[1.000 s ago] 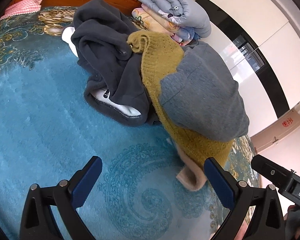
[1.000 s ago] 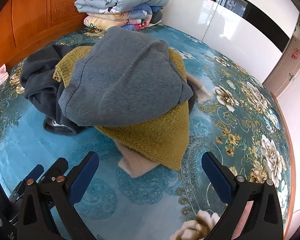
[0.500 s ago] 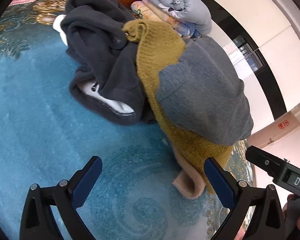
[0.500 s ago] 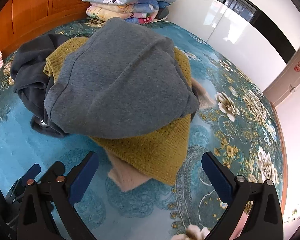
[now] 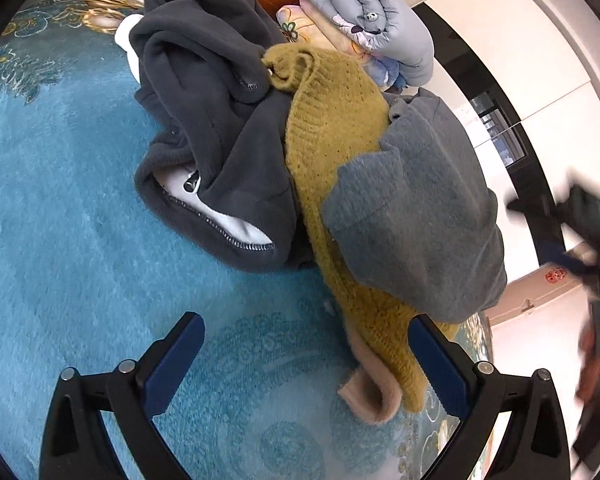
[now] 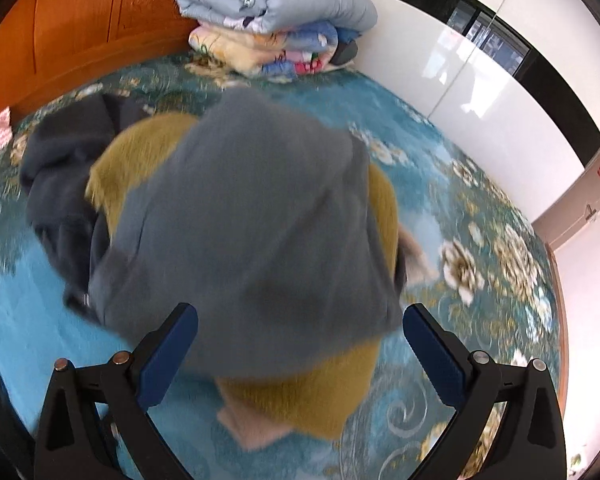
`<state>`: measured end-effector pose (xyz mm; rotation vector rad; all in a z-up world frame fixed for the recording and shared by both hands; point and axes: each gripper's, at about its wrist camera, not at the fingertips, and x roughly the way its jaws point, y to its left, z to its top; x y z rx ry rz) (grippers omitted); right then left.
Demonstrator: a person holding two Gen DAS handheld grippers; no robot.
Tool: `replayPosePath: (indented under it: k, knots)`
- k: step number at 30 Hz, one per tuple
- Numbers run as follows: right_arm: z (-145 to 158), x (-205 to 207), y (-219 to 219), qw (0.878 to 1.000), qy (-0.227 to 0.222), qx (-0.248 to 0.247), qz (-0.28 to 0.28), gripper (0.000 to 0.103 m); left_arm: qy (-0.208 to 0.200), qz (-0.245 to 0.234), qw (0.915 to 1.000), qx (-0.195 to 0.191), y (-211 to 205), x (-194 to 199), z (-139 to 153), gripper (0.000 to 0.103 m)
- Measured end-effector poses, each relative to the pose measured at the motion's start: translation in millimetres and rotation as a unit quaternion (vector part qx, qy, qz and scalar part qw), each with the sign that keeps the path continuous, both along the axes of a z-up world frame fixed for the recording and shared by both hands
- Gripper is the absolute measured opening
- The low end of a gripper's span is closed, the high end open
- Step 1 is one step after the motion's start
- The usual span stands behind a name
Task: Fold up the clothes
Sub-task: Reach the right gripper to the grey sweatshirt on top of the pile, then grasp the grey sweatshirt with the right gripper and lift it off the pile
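Note:
A heap of clothes lies on a teal flowered bedspread [image 5: 60, 240]. A grey sweatshirt [image 5: 416, 216] is on top, also in the right wrist view [image 6: 252, 240]. Under it lies a mustard knit sweater [image 5: 332, 128], a dark grey zip fleece [image 5: 220, 136] to its left, and a pale pink garment [image 5: 368, 392] sticking out at the front. My left gripper [image 5: 306, 364] is open and empty, just short of the heap. My right gripper [image 6: 300, 352] is open and empty, its jaws standing either side of the sweatshirt's near edge, above it.
Folded quilts [image 6: 268, 4] are stacked against the orange wooden headboard [image 6: 80, 28] at the back. A white glossy wardrobe [image 6: 480, 92] stands beyond the bed's right edge. The right gripper shows blurred at the right of the left wrist view [image 5: 592, 240].
Both grippers have moved closer to the heap. The right gripper has come in over the grey sweatshirt, and its view is now motion-blurred. No garment has been taken hold of.

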<state>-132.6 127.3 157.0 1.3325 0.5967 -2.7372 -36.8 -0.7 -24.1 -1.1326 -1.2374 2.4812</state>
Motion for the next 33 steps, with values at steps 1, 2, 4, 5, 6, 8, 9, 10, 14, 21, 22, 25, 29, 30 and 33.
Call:
replayPosePath:
  k: [1,2,4,5,6,8,9,10,14,21,22,25,29,30,33]
  knots:
    - [4,-13,-5,1.000,-0.002,-0.009,0.001,0.102,0.000,0.001,1.0000,-0.001,-1,0,-1,0.103]
    - [9,-28,-14,1.000,-0.005,-0.022,0.003,0.102,0.000,0.002,1.0000,-0.003,-2,0,-1,0.103]
    - [14,-50,-32,0.999,-0.008,-0.042,0.008,0.091,-0.009,0.001,1.0000,0.001,-3,-2,-5,0.103]
    - [16,-60,-44,0.999,-0.006,-0.040,0.014,0.087,-0.014,0.000,0.9999,0.002,-3,-3,-6,0.103]
    - [19,-69,-58,0.999,-0.001,-0.033,0.022,0.081,-0.018,0.000,0.9998,0.004,-4,-3,-8,0.103]
    - [20,-88,-85,0.999,0.006,-0.014,0.036,0.079,-0.019,0.003,0.9998,0.007,-6,-5,-9,0.103]
    - [18,-99,-98,0.999,0.008,0.000,0.042,0.079,-0.019,0.005,0.9998,0.009,-8,-5,-10,0.103]
    - [15,-109,-108,0.999,0.008,0.011,0.044,0.078,-0.022,0.005,0.9997,0.010,-7,-4,-10,0.103]
    - [-6,-148,-130,0.997,-0.005,0.068,0.029,0.067,-0.030,0.003,0.9995,0.013,-4,-2,-10,0.103]
    - [-3,-173,-93,0.997,-0.018,0.059,-0.049,0.011,-0.041,0.005,0.9989,0.020,2,-10,-17,0.103]
    - [3,-171,-87,0.997,-0.014,0.049,-0.054,0.010,-0.043,0.009,0.9987,0.024,2,-11,-18,0.103]
    - [25,-156,-70,0.998,0.004,0.033,-0.051,0.010,-0.037,0.009,0.9989,0.027,4,-10,-17,0.103]
    - [66,-128,-37,0.998,0.023,-0.013,-0.062,0.009,-0.027,-0.003,0.9994,0.021,8,-8,-11,0.103]
    - [76,-123,-30,0.997,0.027,-0.018,-0.064,0.009,-0.026,-0.008,0.9995,0.019,10,-6,-8,0.103]
    - [110,-102,-5,0.996,0.046,-0.036,-0.073,0.009,-0.028,-0.023,0.9993,0.013,4,-6,3,0.103]
